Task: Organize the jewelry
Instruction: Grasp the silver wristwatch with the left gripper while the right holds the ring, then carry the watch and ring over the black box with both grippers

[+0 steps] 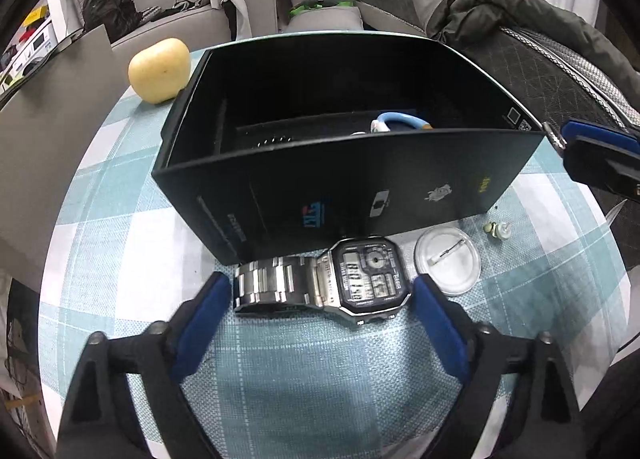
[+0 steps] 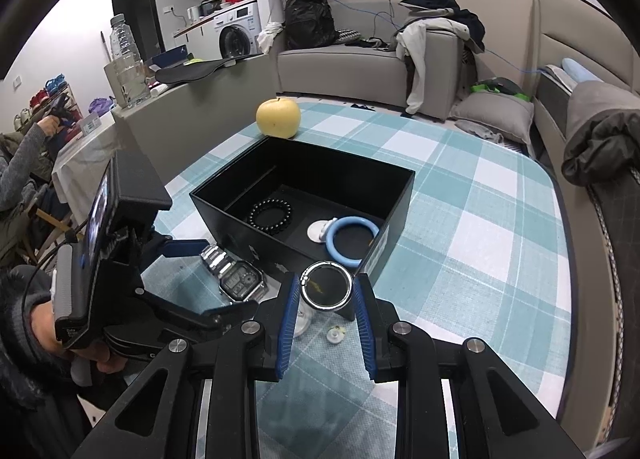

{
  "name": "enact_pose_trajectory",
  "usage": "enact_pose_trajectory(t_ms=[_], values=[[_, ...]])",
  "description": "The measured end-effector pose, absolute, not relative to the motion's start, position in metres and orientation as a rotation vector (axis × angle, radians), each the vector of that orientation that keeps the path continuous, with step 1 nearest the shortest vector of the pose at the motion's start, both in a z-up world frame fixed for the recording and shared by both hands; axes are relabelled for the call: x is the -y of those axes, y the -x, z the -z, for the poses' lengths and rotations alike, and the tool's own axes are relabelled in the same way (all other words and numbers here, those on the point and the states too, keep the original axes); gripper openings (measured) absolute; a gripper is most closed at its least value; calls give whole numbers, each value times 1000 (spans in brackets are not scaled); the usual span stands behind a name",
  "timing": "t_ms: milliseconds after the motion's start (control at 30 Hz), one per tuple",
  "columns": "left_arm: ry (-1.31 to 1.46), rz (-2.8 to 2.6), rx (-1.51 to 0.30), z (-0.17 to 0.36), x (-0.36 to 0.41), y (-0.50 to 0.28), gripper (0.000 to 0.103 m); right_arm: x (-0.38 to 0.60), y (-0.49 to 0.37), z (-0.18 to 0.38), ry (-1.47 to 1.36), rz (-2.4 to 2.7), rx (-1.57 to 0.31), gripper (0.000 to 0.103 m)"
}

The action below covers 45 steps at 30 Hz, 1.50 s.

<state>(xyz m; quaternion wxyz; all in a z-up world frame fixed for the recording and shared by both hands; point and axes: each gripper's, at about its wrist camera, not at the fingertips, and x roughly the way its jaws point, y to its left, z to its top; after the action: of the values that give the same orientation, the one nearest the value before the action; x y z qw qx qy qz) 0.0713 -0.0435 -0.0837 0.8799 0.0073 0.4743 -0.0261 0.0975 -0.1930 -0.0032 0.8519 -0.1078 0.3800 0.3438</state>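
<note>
A silver digital watch lies on the checked tablecloth against the front wall of an open black box. My left gripper is open, its blue fingers either side of the watch. My right gripper is shut on a silver ring, held above the box's near corner. Inside the box lie a black bead bracelet, a light blue bangle and a small white piece. The watch also shows in the right wrist view.
A yellow apple sits behind the box's left corner. A clear round pin badge and a small white earring piece lie right of the watch. A sofa with clothes stands beyond the table. A water bottle stands at the left.
</note>
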Motion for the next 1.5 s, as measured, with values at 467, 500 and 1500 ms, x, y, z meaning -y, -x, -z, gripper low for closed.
enact_pose_trajectory(t_ms=[467, 500, 1500], values=[[-30, 153, -871, 56, 33, -38, 51, 183, -100, 4, 240, -737, -800, 26], [-23, 155, -864, 56, 32, -36, 51, 182, -100, 4, 241, -737, -800, 26], [237, 218, -744, 20, -13, -36, 51, 186, -113, -1, 115, -752, -834, 26]])
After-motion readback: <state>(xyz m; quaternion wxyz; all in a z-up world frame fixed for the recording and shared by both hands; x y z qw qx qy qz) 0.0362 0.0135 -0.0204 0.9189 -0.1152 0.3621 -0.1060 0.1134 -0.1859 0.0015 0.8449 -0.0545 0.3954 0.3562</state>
